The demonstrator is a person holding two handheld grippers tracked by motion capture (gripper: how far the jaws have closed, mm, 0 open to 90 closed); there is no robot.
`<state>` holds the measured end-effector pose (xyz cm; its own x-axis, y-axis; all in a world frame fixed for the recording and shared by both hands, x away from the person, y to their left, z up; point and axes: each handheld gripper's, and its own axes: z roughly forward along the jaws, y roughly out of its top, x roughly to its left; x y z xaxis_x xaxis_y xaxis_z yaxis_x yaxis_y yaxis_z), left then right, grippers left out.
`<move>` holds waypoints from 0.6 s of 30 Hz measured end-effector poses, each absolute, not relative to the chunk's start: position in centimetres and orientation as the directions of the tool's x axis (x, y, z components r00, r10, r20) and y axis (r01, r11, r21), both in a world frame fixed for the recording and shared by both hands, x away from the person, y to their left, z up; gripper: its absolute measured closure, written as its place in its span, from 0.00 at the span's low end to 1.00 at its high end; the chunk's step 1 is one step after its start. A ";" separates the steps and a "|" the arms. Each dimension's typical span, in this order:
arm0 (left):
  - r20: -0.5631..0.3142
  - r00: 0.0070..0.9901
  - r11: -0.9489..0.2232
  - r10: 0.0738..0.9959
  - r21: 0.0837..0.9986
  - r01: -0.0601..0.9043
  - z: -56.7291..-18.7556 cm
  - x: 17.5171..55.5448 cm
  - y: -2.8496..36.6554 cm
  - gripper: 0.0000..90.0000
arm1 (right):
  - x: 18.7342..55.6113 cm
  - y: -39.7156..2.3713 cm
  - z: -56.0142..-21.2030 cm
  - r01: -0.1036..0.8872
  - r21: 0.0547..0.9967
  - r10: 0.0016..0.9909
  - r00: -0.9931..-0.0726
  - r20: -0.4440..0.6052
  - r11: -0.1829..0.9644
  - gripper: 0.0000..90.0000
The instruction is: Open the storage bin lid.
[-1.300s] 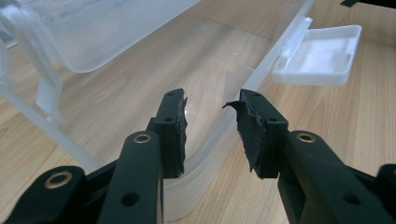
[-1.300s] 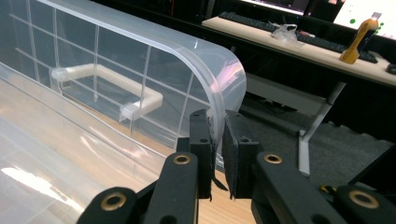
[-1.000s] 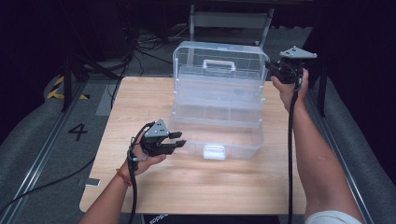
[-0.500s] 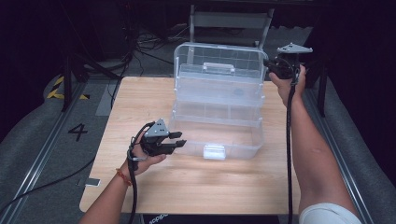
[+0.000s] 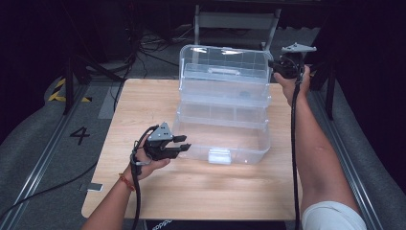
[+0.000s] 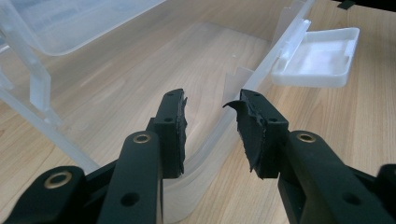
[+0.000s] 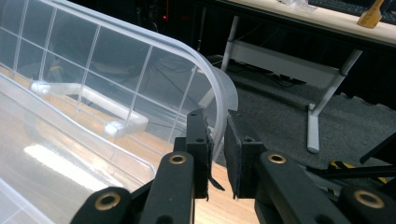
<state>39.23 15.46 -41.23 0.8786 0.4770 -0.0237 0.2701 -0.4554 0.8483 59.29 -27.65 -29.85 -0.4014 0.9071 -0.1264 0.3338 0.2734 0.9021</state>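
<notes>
Left gripper [image 5: 182, 146] low, jaws apart, right gripper [image 5: 273, 63] raised, jaws pinched

Bright table, dark, perhaps underexposed surroundings

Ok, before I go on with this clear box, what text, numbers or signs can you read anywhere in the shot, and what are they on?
"4": a dark numeral on the grey floor mat left of the table.
White lettering on the table's dark front edge: too small and cut off to read.
Yellow and black hazard stripes on the floor: a marking, no words.
The clear box and both grippers carry no readable text.
</notes>
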 end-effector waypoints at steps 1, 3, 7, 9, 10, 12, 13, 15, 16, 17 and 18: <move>-0.024 0.878 -0.455 0.477 0.848 0.271 -41.2 39.2 15.4 0.70 | 59.4 -27.6 -29.9 0.337 0.901 0.908 -0.400 -0.125 0.273 0.90; -0.023 0.878 -0.455 0.478 0.848 0.270 -41.2 39.2 15.5 0.70 | 59.6 -27.6 -30.0 0.340 0.900 0.909 -0.398 -0.125 0.273 0.90; -0.019 0.879 -0.458 0.477 0.848 0.267 -41.2 39.2 15.5 0.70 | 59.8 -27.5 -30.2 0.343 0.900 0.913 -0.388 -0.125 0.269 0.89; -0.017 0.879 -0.458 0.477 0.849 0.265 -41.2 39.2 15.5 0.70 | 59.9 -27.5 -30.3 0.344 0.901 0.915 -0.384 -0.122 0.265 0.89; -0.017 0.879 -0.458 0.477 0.849 0.265 -41.2 39.2 15.5 0.70 | 59.9 -27.5 -30.3 0.344 0.901 0.915 -0.384 -0.122 0.265 0.89; -0.017 0.879 -0.457 0.477 0.849 0.265 -41.2 39.2 15.5 0.70 | 60.0 -27.5 -30.5 0.346 0.902 0.917 -0.382 -0.117 0.260 0.89; -0.017 0.879 -0.457 0.476 0.849 0.264 -41.2 39.2 15.5 0.70 | 60.0 -27.5 -30.5 0.347 0.902 0.918 -0.380 -0.115 0.257 0.89; -0.017 0.879 -0.457 0.476 0.850 0.264 -41.2 39.3 15.5 0.70 | 60.0 -27.6 -30.6 0.352 0.902 0.920 -0.378 -0.108 0.251 0.89; -0.017 0.879 -0.457 0.476 0.850 0.264 -41.2 39.3 15.5 0.70 | 60.1 -27.6 -30.7 0.355 0.901 0.920 -0.377 -0.105 0.248 0.87; -0.017 0.879 -0.457 0.476 0.850 0.263 -41.2 39.3 15.5 0.70 | 60.1 -27.6 -30.8 0.356 0.901 0.920 -0.379 -0.102 0.246 0.87; -0.016 0.879 -0.456 0.476 0.850 0.263 -41.2 39.3 15.6 0.70 | 60.1 -27.7 -31.0 0.355 0.901 0.921 -0.374 -0.106 0.248 0.87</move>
<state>39.26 15.56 -41.25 0.8791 0.4763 -0.0165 0.2632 -0.4565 0.8499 60.13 -27.67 -30.97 -0.3743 0.9212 -0.1060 0.3549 0.2479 0.9015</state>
